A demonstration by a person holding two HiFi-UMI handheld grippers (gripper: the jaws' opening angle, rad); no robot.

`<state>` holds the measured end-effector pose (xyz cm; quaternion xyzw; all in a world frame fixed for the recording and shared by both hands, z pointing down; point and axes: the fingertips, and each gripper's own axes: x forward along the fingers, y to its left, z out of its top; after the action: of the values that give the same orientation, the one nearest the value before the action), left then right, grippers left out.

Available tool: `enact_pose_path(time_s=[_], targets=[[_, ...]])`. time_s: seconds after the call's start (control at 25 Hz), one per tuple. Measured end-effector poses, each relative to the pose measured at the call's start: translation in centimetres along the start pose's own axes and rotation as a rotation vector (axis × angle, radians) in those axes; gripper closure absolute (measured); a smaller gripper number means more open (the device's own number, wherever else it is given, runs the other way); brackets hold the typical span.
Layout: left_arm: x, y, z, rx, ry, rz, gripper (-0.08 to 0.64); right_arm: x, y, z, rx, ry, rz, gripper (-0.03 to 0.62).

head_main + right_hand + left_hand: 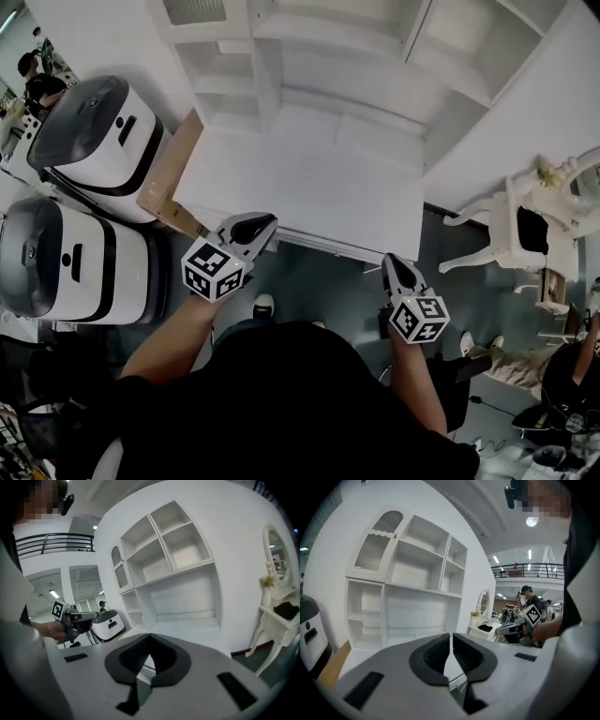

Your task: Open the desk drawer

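Observation:
The white desk (309, 192) with a shelf hutch (347, 56) stands in front of me. Its drawer front shows only as a thin strip under the front edge (323, 246). My left gripper (255, 228) is shut and empty, its tips right at the desk's front edge on the left. My right gripper (397, 265) is shut and empty too, a little short of the edge at the desk's right corner. In the left gripper view the jaws (451, 638) meet over the desk top (370, 656). The right gripper view shows its jaws (149, 638) closed before the desk (187, 630).
Two big white-and-black machines (98, 141) (66, 262) stand left of the desk, with a brown board (169, 178) leaning between. A white dressing table and chair (511, 225) are at the right. Dark floor (328, 291) lies under the desk edge. A person stands in the background (529, 599).

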<state>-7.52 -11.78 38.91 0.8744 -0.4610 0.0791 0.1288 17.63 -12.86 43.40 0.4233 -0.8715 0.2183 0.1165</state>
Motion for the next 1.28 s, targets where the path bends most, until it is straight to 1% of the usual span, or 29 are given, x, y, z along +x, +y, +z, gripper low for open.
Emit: enact_pose_path(time_s=[0.12,0.28,0.48,0.72,0.96,1.28], targets=[[-0.1,2.7,0.6,0.0,-0.006,-0.029,0.534,1.5,1.5,0.2,0.003,-0.002,-0.032,0.591],[-0.3,5.4,0.1,0.01,0.015,-0.078,0.537,3.6,3.4,1.3,0.004,-0.024,-0.066,0.591],[0.0,8.3,0.1,0.011,0.023,-0.128,0.538,5.4,4.7,2.1,0.001,-0.035,-0.117,0.591],[0.3,10.2,0.5,0.023,0.018,-0.187,0.541,6.4,5.7,2.2,0.007,-0.037,-0.176,0.591],[0.3,12.1,0.1,0.013,0.026,-0.224,0.543,7.2,6.8,2.3,0.008,-0.038,-0.227,0.591],[0.4,12.8,-0.4,0.008,0.022,-0.251,0.546,6.8,6.7,1.5,0.013,-0.031,-0.294,0.591]])
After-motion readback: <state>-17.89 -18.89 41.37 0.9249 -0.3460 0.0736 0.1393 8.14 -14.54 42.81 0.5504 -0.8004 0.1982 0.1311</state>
